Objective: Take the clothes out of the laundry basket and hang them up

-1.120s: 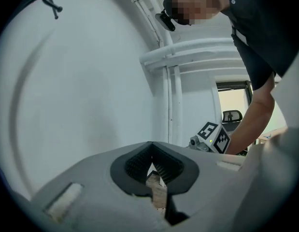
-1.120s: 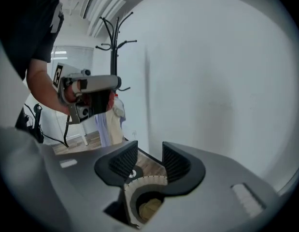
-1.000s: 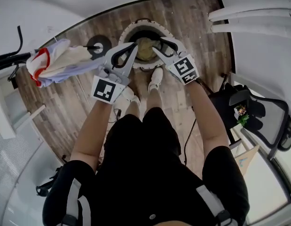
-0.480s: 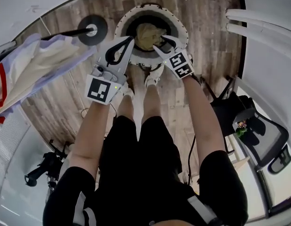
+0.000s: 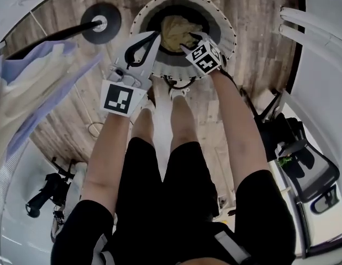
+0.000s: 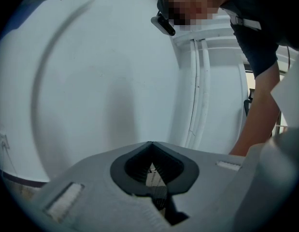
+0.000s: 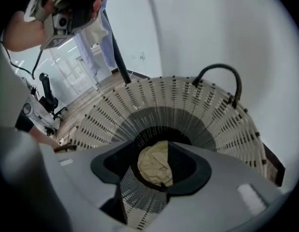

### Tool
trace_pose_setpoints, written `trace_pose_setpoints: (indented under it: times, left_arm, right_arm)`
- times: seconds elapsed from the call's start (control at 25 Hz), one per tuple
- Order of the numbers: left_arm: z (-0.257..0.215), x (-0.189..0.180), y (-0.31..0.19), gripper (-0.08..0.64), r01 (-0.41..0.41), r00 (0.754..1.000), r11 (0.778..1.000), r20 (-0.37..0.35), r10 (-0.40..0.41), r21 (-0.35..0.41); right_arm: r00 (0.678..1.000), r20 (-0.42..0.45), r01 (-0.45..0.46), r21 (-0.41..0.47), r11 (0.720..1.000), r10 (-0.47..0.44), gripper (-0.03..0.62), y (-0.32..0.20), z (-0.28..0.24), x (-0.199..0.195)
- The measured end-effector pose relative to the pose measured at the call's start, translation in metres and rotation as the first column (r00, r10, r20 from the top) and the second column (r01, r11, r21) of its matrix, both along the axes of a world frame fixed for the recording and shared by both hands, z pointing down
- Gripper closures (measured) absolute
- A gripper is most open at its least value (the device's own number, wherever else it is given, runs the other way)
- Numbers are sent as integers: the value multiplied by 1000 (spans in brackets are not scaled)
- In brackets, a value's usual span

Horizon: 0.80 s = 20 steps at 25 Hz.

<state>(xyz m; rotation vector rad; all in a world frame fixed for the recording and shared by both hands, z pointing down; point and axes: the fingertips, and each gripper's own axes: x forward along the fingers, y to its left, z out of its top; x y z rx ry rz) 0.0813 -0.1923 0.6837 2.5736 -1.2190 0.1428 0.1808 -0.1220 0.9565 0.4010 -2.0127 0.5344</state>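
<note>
My right hand-held gripper [image 7: 156, 153], jaws just opening and empty, aims straight down at the tan garment [image 7: 154, 170] in the laundry basket [image 7: 212, 124]. My left hand-held gripper [image 5: 155, 36], pressed together, is farther off.

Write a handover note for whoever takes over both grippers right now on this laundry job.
Left gripper: shut, empty, near the basket's rim.
Right gripper: jaws apart, just been opening, pointing down into the white laundry basket above the crumpled beige garment. It is not gripping it.
Done: a light blue and cream garment hangs at the left by the black stand.
Left: grip the beige garment, lift it out and hang it.
</note>
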Motion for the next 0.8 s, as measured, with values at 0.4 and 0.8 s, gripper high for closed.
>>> trace_pose_setpoints:
  times: [0.4,0.8]
  left_arm:
    - [87,8,-12,557,11,1000,1000,14,-10,-19]
    - [160,29,-25,557,-38,997,999,62,38,-12]
  right_arm:
    - [993,-70,93,-37,995,-96,355,-2,121,10]
    - [985,-100,123,-176,977,-142,287,2,220,9]
